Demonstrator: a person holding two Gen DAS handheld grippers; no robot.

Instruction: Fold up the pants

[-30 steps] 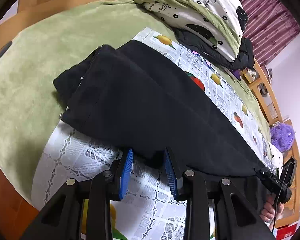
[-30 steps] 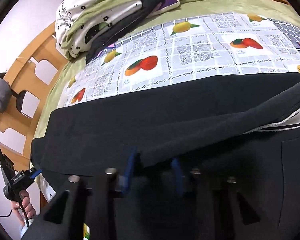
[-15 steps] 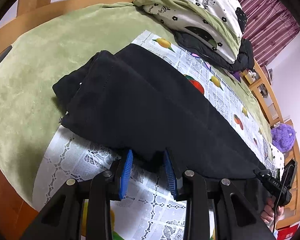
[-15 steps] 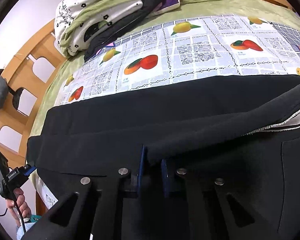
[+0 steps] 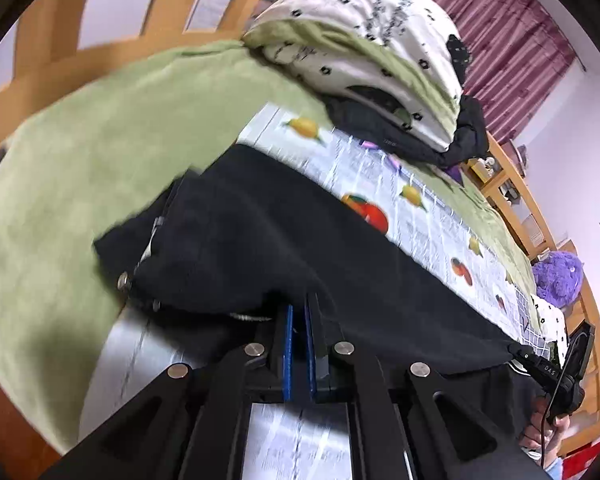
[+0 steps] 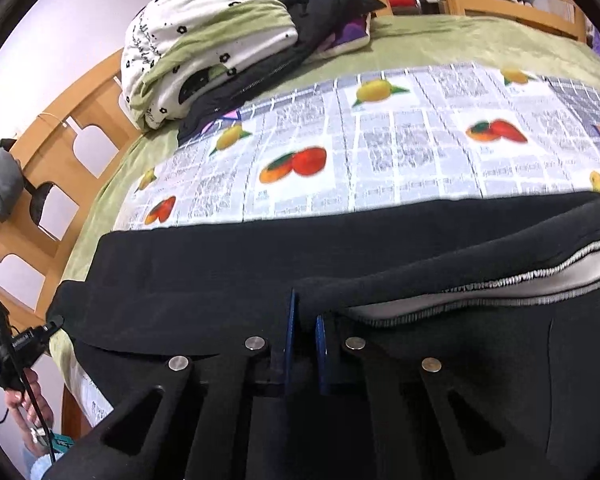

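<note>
Here both grippers [image 5: 299, 312] [image 6: 305, 320] clamp black pants [image 6: 260, 272] on the fruit-print cloth [image 6: 400, 152].

Black angular tongs [image 5: 298, 312], blue pads [image 5: 287, 350], round silver screws [image 5: 254, 348] on the arms
</note>
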